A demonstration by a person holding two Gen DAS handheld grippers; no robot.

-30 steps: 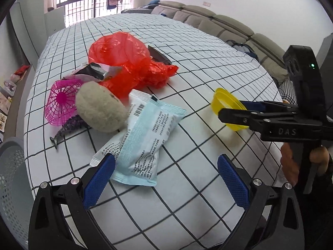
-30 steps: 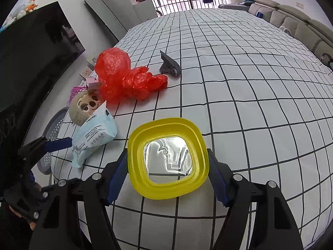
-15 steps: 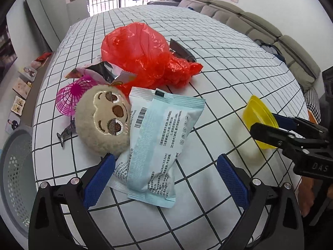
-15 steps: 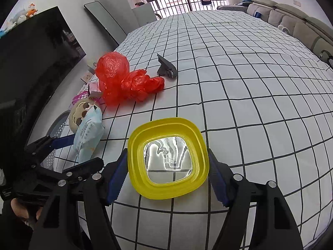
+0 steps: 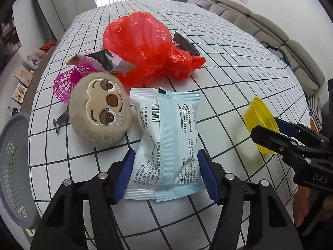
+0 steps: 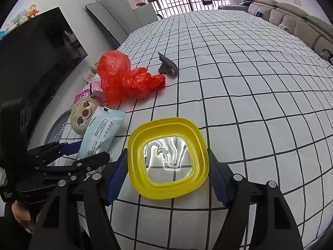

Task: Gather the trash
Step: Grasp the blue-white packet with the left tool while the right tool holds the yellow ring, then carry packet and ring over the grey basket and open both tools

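Trash is what's at stake, and the left gripper (image 5: 165,173) has its blue pads against both sides of the pale blue packet (image 5: 166,137), near its lower end. Those jaws have just been closing, and the wrapper now sits pinched between them, its sides puckering slightly at the pads. Over on the other side, the right gripper (image 6: 167,175) is clamped across the yellow lid (image 6: 168,159), one pad on each edge, holding it just above the checked tablecloth (image 6: 249,104).

Moving outward: a plush sloth face (image 5: 100,112) lies right against the packet's left side, touching it. Behind that sit a pink mesh piece (image 5: 68,83), a crumpled snack wrapper (image 5: 104,59) and a red plastic bag (image 5: 145,43), with a dark grey scrap (image 5: 184,42) just beyond the bag. A grey perforated basket (image 5: 12,166) stands off the table's left edge, probably where this is all headed.

Now the risks, as I read them. That packet is soft and slick, and gripped low, so its far end could droop or it could slide out when lifted. It may also drag the plush along. And the two grippers are close together, so a careless swing toward the basket could knock the lid.
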